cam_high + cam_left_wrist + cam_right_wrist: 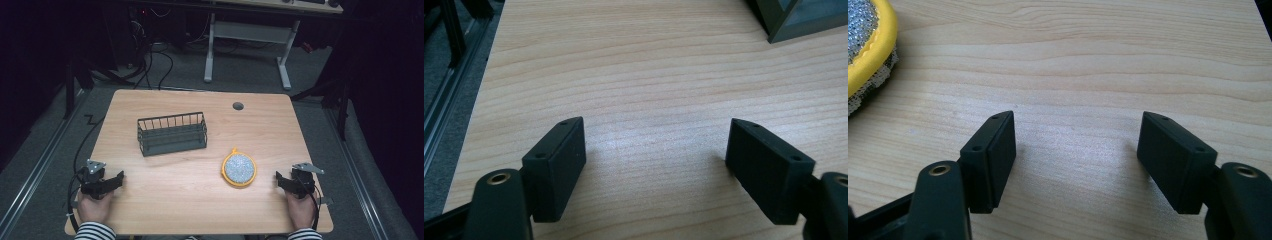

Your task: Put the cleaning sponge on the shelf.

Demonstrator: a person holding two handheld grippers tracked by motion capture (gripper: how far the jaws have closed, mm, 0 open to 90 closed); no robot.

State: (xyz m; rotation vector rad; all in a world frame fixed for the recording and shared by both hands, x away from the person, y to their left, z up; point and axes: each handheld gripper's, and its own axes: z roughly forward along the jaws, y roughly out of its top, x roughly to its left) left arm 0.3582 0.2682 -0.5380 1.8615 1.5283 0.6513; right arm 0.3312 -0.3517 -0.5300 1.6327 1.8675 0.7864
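A: High view shows the round scouring pad with the yellow rim and silvery mesh face (239,169) lying flat on the light wooden counter (190,200), just beside the right tool (283,181) and well apart from the left tool (116,181). The dark wire basket with a solid base (172,133) stands further back, to the left of the pad.

B: Both tools rest near the front edge, jaws spread wide with nothing between them. In the right gripper view the pad's yellow rim (872,45) sits off to the upper left of the right tool (1075,135), not in line with the jaws.

A: That's my worry. The pad looks low and soft, so I'd guess a pinch from above could scrape the counter or catch only the little yellow loop.

B: A sideways closing could shove it away. The basket's tall wires might also snag the pad on the way in
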